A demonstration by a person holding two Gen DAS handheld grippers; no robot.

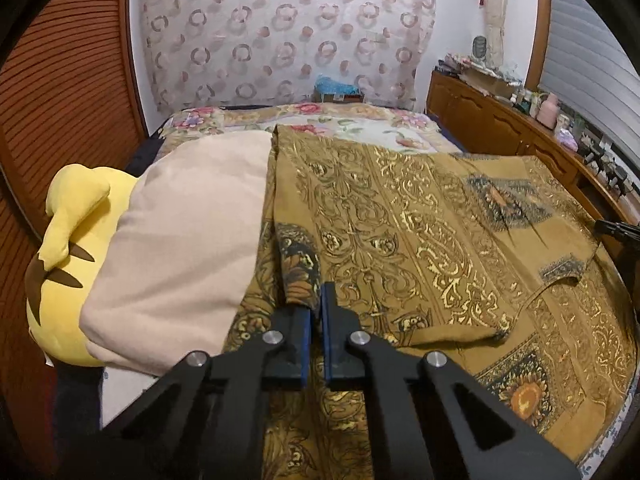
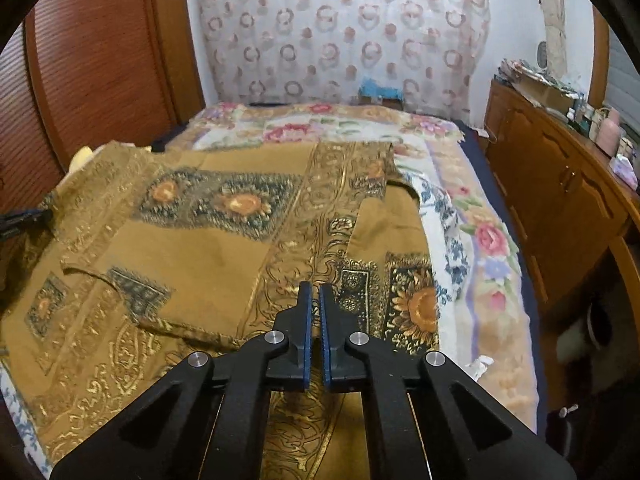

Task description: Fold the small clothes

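Observation:
An ochre garment (image 1: 420,220) with gold ornament and sunflower prints lies spread over the bed, one layer folded over another. In the left wrist view my left gripper (image 1: 320,296) is shut on a fold of that garment at its near left edge, cloth pinched between the blue pads. In the right wrist view the garment (image 2: 200,248) fills the bed's left and middle. My right gripper (image 2: 316,292) is shut on its near right part, with fabric showing between the pads. A black tip at each view's outer edge looks like the other gripper.
A yellow plush toy (image 1: 68,248) and a beige cushion (image 1: 180,232) lie left of the garment. A floral bedspread (image 2: 480,248) covers the bed. A wooden cabinet (image 2: 560,184) with clutter on top runs along the right; a slatted wooden door (image 1: 60,100) stands left.

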